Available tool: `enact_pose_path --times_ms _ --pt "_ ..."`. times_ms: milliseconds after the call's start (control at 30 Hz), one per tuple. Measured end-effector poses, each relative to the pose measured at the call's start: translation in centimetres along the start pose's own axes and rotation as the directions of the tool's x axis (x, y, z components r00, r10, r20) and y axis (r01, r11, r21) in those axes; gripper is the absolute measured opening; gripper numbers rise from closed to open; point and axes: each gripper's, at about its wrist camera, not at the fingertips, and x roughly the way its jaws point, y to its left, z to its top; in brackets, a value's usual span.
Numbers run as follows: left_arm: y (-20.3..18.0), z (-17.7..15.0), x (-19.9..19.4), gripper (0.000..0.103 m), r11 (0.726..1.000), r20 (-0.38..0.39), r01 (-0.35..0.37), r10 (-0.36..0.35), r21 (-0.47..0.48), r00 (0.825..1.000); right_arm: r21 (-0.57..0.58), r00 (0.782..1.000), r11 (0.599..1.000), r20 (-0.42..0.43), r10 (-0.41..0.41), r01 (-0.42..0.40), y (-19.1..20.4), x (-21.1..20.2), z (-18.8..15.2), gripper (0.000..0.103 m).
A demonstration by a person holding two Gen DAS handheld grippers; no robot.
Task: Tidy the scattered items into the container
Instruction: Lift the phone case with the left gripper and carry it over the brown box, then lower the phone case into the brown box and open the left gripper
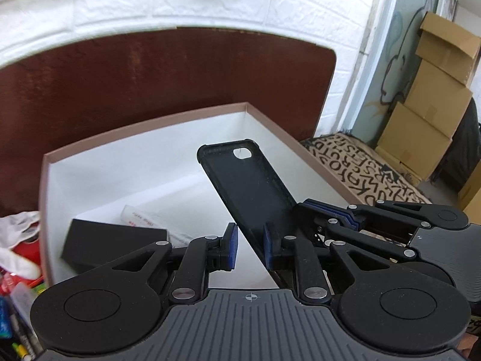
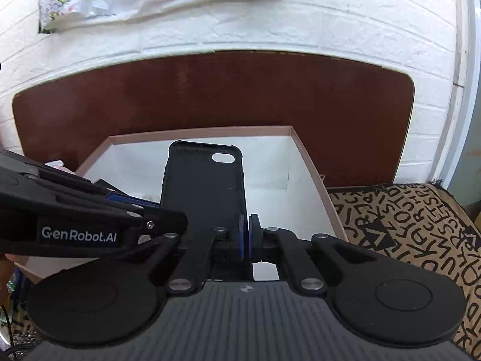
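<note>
both wrist views close, sharing box (image 1: 144, 126)

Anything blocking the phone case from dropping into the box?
Nothing visible does. The phone case, pinched in the right tongs, hangs over bare white floor of the box; the black box inside sits off to its left.

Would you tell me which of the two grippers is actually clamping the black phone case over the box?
The right gripper: its pads pinch the phone case edge. The left gripper stands apart, its jaws slightly parted, the case merely passing between them above the box.
</note>
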Motion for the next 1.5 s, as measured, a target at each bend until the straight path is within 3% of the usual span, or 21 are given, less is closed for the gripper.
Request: enact_pose_path --times_ms 100,133,300,333,467,500,533,567,633,700,833,1133,1500 --pt "0.0 0.3 1.7 0.018 1.0 -0.029 0.007 -0.008 -0.002 1.0 0.011 1.0 1.0 -0.022 -0.002 0.003 -0.6 1.2 -0.1 0.001" --pt "0.0 0.4 2.1 0.026 1.0 -0.033 0.008 -0.008 -0.002 0.999 0.015 1.0 1.0 -0.026 -0.003 0.004 -0.7 1.4 -0.1 0.001" --pt "0.0 0.7 3.3 0.032 1.0 -0.038 0.009 -0.009 0.013 0.999 0.019 0.998 0.999 -0.037 -0.049 0.05 -1.2 2.4 -0.2 0.005" --pt "0.0 0.7 3.2 0.039 1.0 -0.028 -0.004 0.004 0.018 1.0 0.025 0.998 0.998 -0.041 -0.053 0.054 -1.4 2.5 -0.2 0.009" --pt "1.1 0.3 2.2 0.089 0.995 0.021 -0.097 0.097 -0.005 0.995 0.06 0.998 0.997 -0.032 -0.046 0.048 -2.2 2.3 -0.5 0.018" --pt "1.5 0.2 1.9 0.092 0.994 0.025 -0.102 0.103 -0.027 0.994 0.071 0.999 0.997 -0.029 -0.033 0.035 -2.3 2.2 -0.5 0.02" --pt "2.0 0.3 1.7 0.098 0.995 0.026 -0.088 0.089 -0.05 0.996 0.075 1.0 0.997 -0.026 -0.018 0.02 -2.3 2.1 -0.4 0.031" --pt "2.3 0.3 1.5 0.099 0.995 0.027 -0.072 0.074 -0.069 0.997 0.068 1.0 0.998 -0.018 -0.006 0.007 -2.0 1.9 -0.4 0.054" --pt "2.6 0.4 0.9 0.1 0.995 0.036 -0.057 0.06 -0.084 0.998 0.034 1.0 0.999 0.0 -0.02 0.02 -1.2 1.5 -0.3 0.074" --pt "2.4 0.3 0.3 0.103 0.995 0.059 -0.061 0.066 -0.073 0.996 -0.015 1.0 1.0 0.017 -0.015 0.015 -0.4 1.2 -0.4 0.075" --pt "1.8 0.0 -1.1 0.103 0.995 0.118 -0.082 0.088 -0.055 0.989 -0.041 1.0 0.999 0.021 0.022 -0.021 0.5 0.6 -0.6 0.094" --pt "0.8 -0.2 -2.7 0.103 0.989 0.161 -0.144 0.146 -0.026 0.976 -0.031 0.999 0.999 0.029 0.032 -0.031 1.3 -0.5 -0.8 0.102" --pt "-0.1 -1.4 -4.3 0.103 0.988 0.173 -0.152 0.15 -0.004 0.973 -0.01 1.0 1.0 0.024 0.012 -0.012 1.8 -1.7 -1.0 0.103"
